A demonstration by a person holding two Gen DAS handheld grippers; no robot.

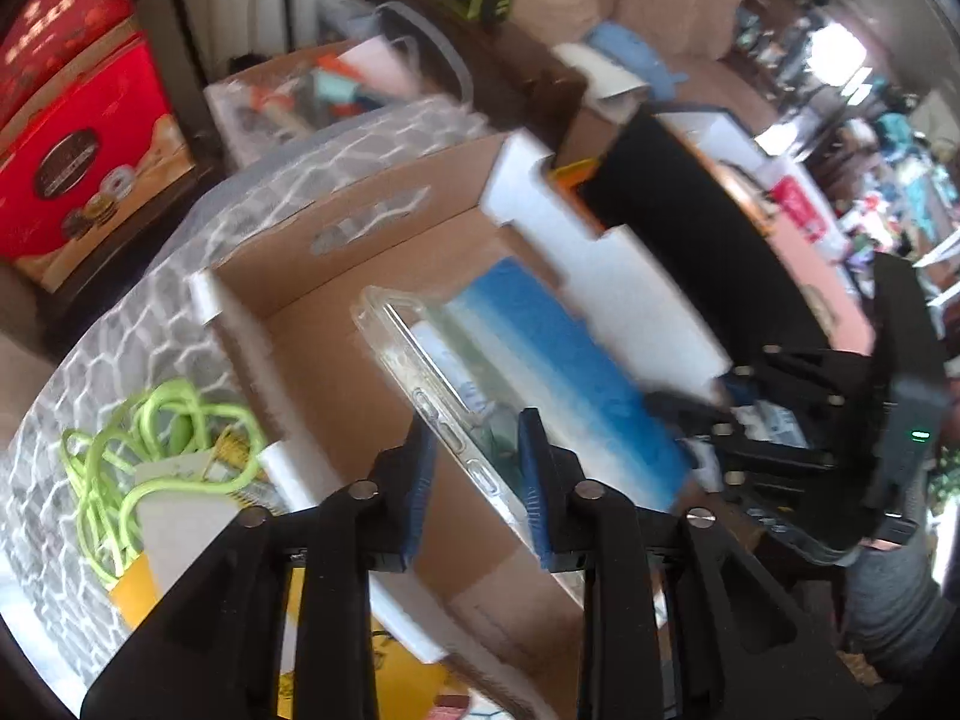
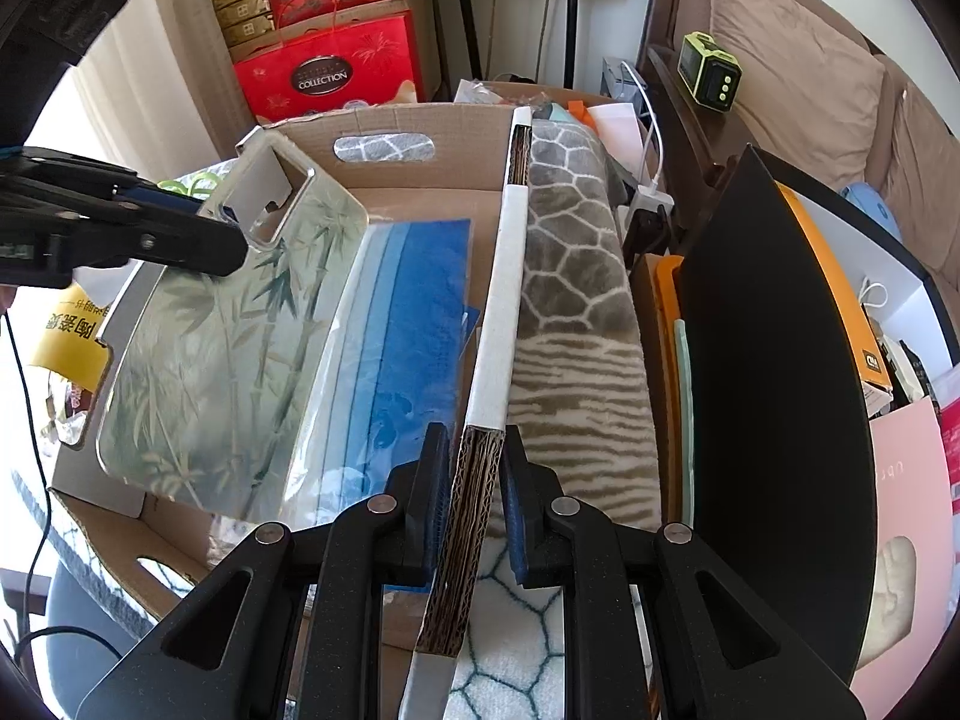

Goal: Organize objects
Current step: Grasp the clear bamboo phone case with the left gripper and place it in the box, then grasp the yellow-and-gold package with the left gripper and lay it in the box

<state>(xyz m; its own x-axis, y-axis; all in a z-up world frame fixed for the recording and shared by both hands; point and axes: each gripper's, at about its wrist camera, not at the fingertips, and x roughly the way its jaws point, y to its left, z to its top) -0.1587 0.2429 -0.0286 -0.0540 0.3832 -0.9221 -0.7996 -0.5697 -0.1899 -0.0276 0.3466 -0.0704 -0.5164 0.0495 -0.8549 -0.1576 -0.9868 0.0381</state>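
A cluttered living room in a home. A tan cushioned sofa [image 2: 798, 60] lines the wall, stacked red gift boxes [image 2: 327, 69] stand beside speaker stands [image 2: 570, 18], and a patterned fleece blanket [image 2: 576, 300] drapes beside a cardboard box [image 2: 408, 120].

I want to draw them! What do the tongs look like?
Both tongs, left and right, are black speckled plastic with triangle-shaped cutouts, round silver pins at the joints, and blue ribbed pads inside the fingers. In the left view, the right one shows a small green light.
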